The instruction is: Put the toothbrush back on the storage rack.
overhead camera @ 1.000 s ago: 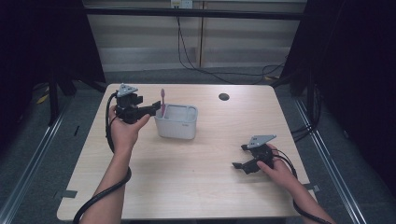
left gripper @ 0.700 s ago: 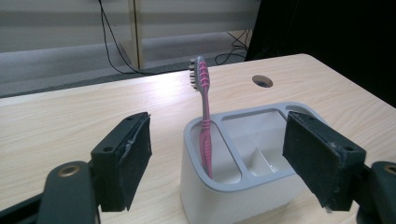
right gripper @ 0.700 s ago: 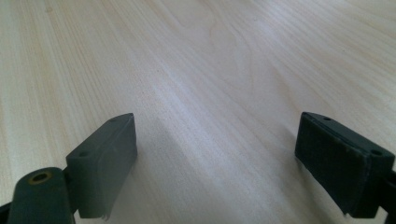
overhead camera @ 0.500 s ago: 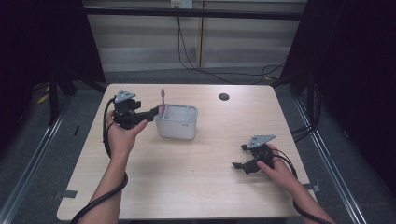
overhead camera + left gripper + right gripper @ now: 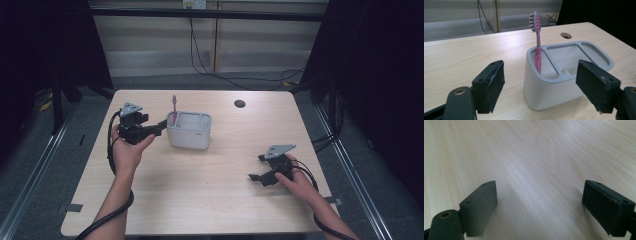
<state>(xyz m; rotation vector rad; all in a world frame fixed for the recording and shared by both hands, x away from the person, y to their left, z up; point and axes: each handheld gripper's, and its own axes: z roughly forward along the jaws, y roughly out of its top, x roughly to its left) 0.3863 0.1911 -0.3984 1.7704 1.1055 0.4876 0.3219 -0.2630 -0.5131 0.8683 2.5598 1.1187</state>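
— Pink toothbrush (image 5: 537, 40): location?
— Upright in grey holder's (image 5: 189, 131) left slot, counter (image 5: 210, 200). Your left gripper (image 5: 159, 126), jaws released, sits just left of it, nearer; your right gripper (image 5: 256, 176), jaws released, well apart.

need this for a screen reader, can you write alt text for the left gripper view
A pink and grey toothbrush stands head-up, leaning in the narrow end compartment of a grey holder on a light wooden table. The left gripper faces it with its two black jaws wide open, holding nothing.
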